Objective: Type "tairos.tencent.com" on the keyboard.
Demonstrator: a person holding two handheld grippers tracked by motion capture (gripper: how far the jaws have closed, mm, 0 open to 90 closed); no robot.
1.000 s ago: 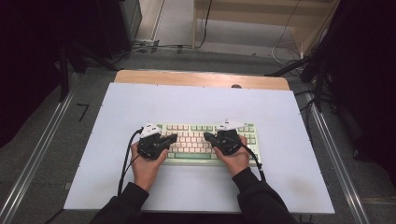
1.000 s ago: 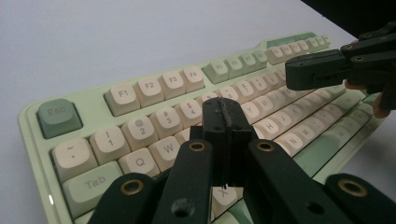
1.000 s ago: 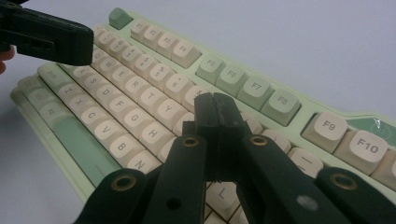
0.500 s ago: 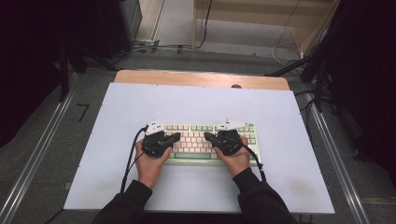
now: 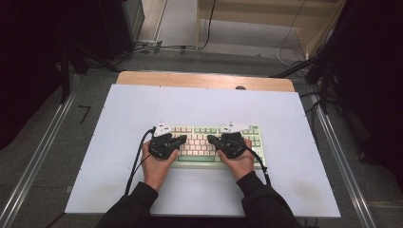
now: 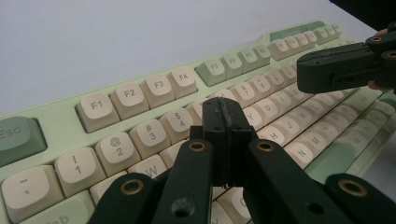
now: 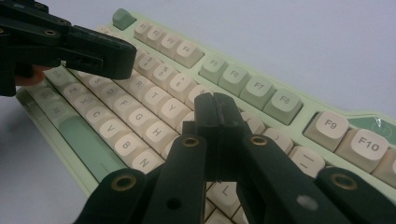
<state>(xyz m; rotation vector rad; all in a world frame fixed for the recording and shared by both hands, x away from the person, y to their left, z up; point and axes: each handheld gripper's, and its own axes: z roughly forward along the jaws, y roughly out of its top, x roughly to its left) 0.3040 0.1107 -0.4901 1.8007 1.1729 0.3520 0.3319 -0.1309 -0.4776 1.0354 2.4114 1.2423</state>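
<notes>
A: Where's the keyboard [image 5: 211,145]?
B: Flat on the white worktop [image 5: 119,118], near-centre, long side running left-right. Pale green case, cream keys, green Esc at its far-left corner.

A: Left tool [image 5: 182,138]?
B: Over the left half of the keyboard, held in the person's left hand [image 5: 156,167]. Jaws shut tight, pads pressed together, nothing btwn them. In the left gripper view the tip [image 6: 225,109] sits just above the number row, approx. by the 4 and 5 keys. Can't tell if it touches a key.

A: Right tool [image 5: 210,138]?
B: Over the right half, in the right hand [image 5: 237,164]. Also closed, pads meeting, empty. In the right gripper view its tip [image 7: 217,109] hangs over the letter rows, near Y and the keys to its right. Contact w/ a key unclear too.

A: How do the two sit relative to each other?
B: Tips point inward at each other, a small gap btwn them over the keyboard's middle. Each one shows in the other's view: right tool at far right in the left gripper view, left tool at top left in the right gripper view.

A: Cables?
B: Black cable [image 5: 135,164] loops off the left tool down along the left sleeve; another runs off the right one.
</notes>
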